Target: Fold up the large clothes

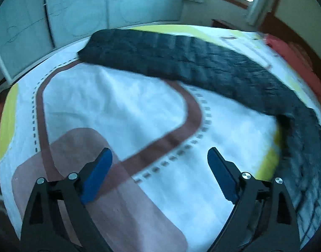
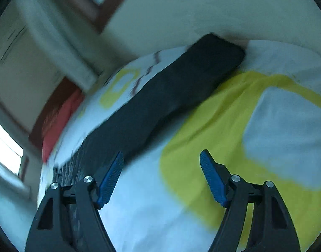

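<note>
Diagonally across the patterned bedspread [image 1: 118,105] lay a long black quilted coat [image 1: 181,63], upper frame. Both grippers, left [image 1: 160,175] and right [image 2: 161,177], gaped empty. Probably soft, light, slippery; grip an end edge.

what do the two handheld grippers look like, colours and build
Both match. The left gripper and right gripper have black angular linkage arms with triangular cut-outs, round silver pivot bolts, and flat blue finger pads; the right's pads show ribbed texture. No cables, markings or sleeves visible.
</note>
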`<state>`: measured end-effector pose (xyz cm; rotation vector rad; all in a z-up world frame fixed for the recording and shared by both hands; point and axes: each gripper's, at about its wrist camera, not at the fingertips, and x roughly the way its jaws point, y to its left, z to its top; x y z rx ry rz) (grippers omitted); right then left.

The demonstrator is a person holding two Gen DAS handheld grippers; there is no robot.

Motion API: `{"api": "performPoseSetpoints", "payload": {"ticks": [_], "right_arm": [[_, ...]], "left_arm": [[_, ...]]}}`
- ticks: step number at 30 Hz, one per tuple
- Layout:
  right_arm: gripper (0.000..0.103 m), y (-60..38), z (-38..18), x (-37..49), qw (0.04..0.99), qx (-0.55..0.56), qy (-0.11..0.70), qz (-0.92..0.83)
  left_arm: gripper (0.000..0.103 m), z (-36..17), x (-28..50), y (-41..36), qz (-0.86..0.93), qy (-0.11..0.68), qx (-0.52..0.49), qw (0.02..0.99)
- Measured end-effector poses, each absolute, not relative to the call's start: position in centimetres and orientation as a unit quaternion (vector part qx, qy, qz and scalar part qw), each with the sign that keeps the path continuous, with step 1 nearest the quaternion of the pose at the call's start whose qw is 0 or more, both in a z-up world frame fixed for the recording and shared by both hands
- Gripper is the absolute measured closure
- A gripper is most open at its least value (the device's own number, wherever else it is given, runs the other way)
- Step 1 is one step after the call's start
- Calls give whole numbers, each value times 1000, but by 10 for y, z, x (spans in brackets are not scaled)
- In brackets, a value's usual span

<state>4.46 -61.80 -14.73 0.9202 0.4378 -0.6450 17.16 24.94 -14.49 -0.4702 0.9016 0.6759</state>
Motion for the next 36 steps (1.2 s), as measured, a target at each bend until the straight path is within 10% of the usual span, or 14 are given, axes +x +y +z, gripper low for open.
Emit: {"api": "performPoseSetpoints", "payload": {"ticks": [13, 18, 36], "right_arm": [[22, -692, -163, 67, 805, 477, 94, -341], [89, -694, -160, 81, 799, 473, 128, -349], [91, -378, -10, 242, 960, 194, 172, -105]], "left_arm": [[3, -161, 176, 258, 372, 415, -171, 812], [2, -163, 178, 260, 375, 412, -168, 813], [2, -167, 179, 257, 381, 406, -156, 816]]}}
